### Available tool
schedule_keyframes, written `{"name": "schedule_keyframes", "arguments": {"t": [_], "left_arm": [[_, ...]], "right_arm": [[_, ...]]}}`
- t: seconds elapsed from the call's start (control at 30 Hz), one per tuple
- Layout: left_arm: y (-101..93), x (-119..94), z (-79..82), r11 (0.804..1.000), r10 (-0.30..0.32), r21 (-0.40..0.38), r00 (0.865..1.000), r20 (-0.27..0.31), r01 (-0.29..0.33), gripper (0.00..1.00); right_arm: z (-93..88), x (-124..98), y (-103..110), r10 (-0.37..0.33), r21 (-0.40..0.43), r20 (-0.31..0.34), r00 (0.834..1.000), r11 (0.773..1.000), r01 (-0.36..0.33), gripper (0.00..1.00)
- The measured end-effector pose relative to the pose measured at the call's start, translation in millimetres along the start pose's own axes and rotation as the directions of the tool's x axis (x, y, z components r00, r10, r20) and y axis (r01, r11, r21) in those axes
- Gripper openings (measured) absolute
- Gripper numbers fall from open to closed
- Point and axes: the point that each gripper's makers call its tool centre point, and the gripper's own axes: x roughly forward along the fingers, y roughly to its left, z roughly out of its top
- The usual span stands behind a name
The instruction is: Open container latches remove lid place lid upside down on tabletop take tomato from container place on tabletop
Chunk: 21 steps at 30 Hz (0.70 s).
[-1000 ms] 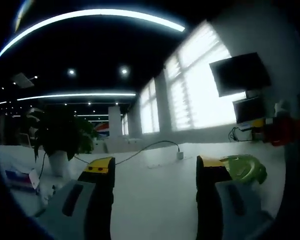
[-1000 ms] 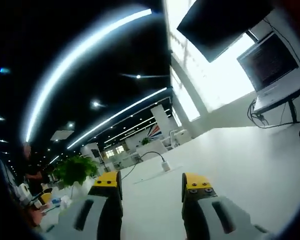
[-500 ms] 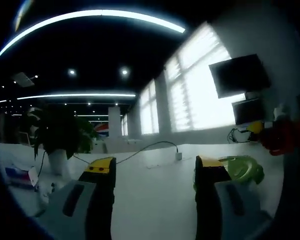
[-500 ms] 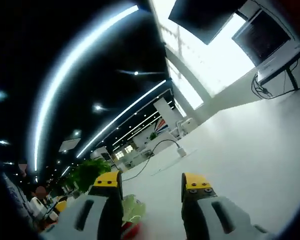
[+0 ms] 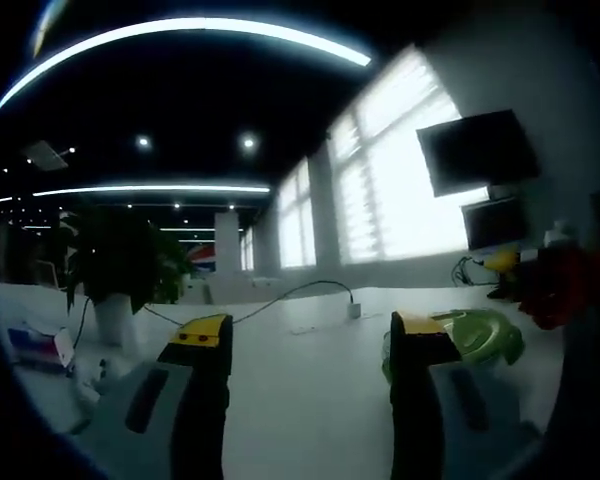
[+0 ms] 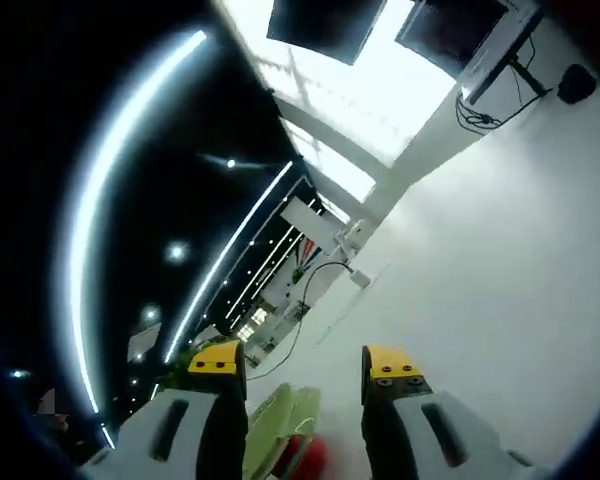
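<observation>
1. The white tabletop (image 5: 310, 390) was the biggest thing. It filled the lower half of the left gripper view and the right side of the right gripper view.
2. The big bright windows (image 5: 400, 190) sat in the upper right of the left gripper view, with a dark screen (image 5: 477, 150) hanging in front of them.
3. A leafy plant (image 5: 120, 270) in a white pot stood at the left of that view, well away from the work.
4. The green container (image 5: 480, 335) sat at the lower right of the left gripper view, partly hidden behind a jaw. In the right gripper view it was at the bottom, between the jaws, with something red, likely the tomato (image 6: 305, 458), in it or just beside it.
5. The left gripper (image 5: 310, 335) had its jaws spread apart and held nothing.
6. The right gripper (image 6: 302, 362) also had its jaws spread apart and held nothing.
7. A thin cable (image 5: 290, 297) ran across the far part of the table.
8. I think the job was at its very start, with the latches not opened yet. I could not see the latches or the lid well. Next, a gripper would need to go down to a latch and flip it up.
</observation>
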Motion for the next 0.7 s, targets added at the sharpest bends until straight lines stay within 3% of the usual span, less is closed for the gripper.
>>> {"name": "schedule_keyframes", "arguments": {"t": [0.23,0.37,0.7], "left_arm": [[-0.2,-0.2,-1.2,1.0,-0.006,0.0,1.0,0.0,0.006,0.56],[4.5,-0.6,1.7,1.0,-0.001,-0.006,1.0,0.01,0.001,0.56],[0.4,-0.6,0.1,1.0,-0.012,-0.006,1.0,0.008,0.012,0.55]], "right_arm": [[-13.1,3.4,1.6,-0.011,0.053,-0.009,1.0,0.999,0.011,0.4],[-23.1,4.4,0.8,-0.027,0.157,-0.02,0.999,0.987,0.03,0.4],[-41.3,15.3,-2.6,-0.031,0.238,-0.05,0.998,0.97,0.042,0.39]]}}
